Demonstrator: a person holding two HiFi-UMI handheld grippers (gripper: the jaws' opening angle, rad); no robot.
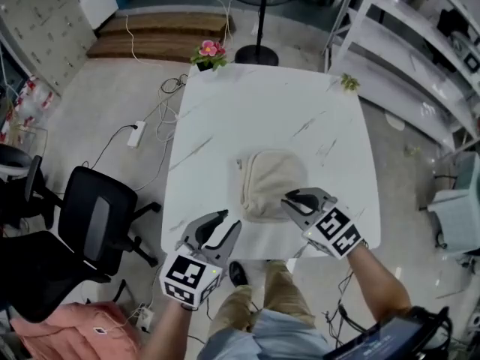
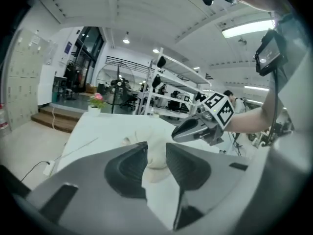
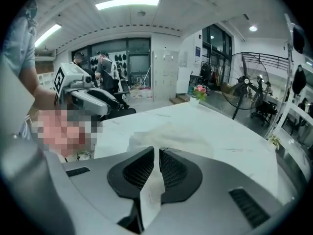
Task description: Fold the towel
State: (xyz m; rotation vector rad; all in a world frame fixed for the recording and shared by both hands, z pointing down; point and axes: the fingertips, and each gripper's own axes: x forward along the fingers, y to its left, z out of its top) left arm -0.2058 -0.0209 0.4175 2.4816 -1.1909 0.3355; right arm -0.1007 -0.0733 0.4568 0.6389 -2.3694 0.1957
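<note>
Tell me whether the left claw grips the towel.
No: the left claw has its jaws apart, and the towel lies beyond them.

One towel (image 1: 271,180); two grippers: left gripper (image 1: 227,222), right gripper (image 1: 292,199); one table (image 1: 255,115); one flowerpot (image 1: 208,55), table's far left corner.

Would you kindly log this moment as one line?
towel: folded on table | left gripper: open, empty | right gripper: shut on towel edge

Left of the table (image 1: 225,111), a black chair (image 1: 15,178) runs off the picture's edge, as does a pink cloth (image 1: 67,332). Beyond the table, the fan stand (image 1: 261,13) loses its head. Whether towel (image 1: 270,182) or tabletop shows in the right gripper's (image 3: 156,151) narrow jaw slit is unclear.
</note>
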